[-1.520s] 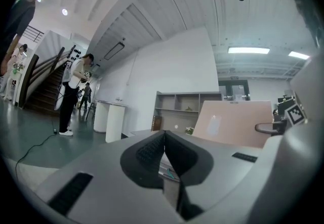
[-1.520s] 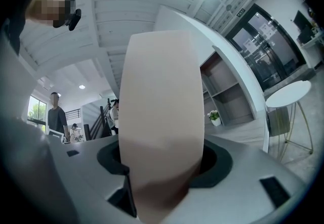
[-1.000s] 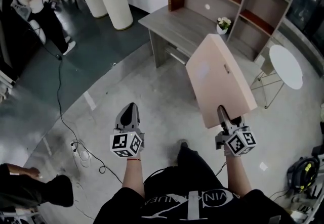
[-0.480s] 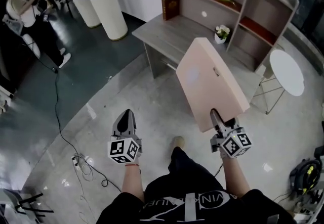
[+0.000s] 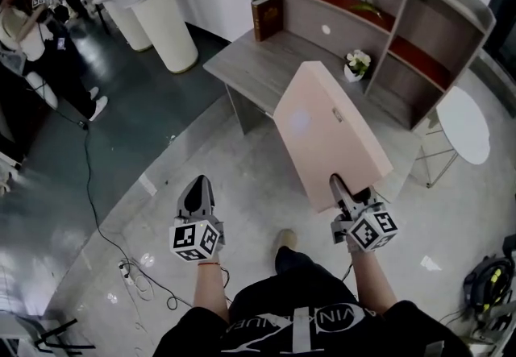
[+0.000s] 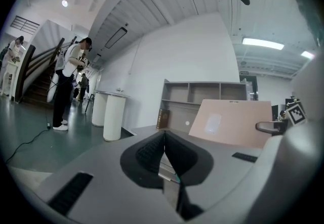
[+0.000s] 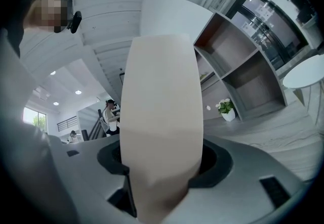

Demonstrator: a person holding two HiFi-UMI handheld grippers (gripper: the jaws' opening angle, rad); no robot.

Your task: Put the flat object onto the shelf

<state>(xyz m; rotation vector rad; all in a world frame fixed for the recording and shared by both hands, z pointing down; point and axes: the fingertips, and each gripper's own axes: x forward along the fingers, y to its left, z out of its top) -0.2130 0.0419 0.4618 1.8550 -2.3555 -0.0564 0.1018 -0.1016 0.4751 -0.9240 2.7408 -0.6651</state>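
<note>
A large flat beige box (image 5: 326, 130) is carried on edge in the air, its near corner clamped in my right gripper (image 5: 341, 190). In the right gripper view the box's (image 7: 162, 117) narrow edge fills the space between the jaws. The grey shelf unit (image 5: 379, 17) with red-lined compartments stands on a grey desk (image 5: 258, 65) ahead. My left gripper (image 5: 198, 194) is held level to the left, jaws shut with nothing between them (image 6: 164, 160). From the left gripper view the box (image 6: 230, 122) shows at the right, in front of the shelf unit (image 6: 202, 97).
On the desk stand a brown book (image 5: 267, 16) and a white flower pot (image 5: 356, 65). A round white side table (image 5: 462, 123) is at the right, white cylindrical stands (image 5: 161, 13) at the back left. A cable (image 5: 97, 210) runs over the floor. A person (image 5: 36, 33) stands far left.
Both grippers and the box have moved forward toward the desk and shelf unit, which now lie closer and lower in the head view. The grip on the box is unchanged.
</note>
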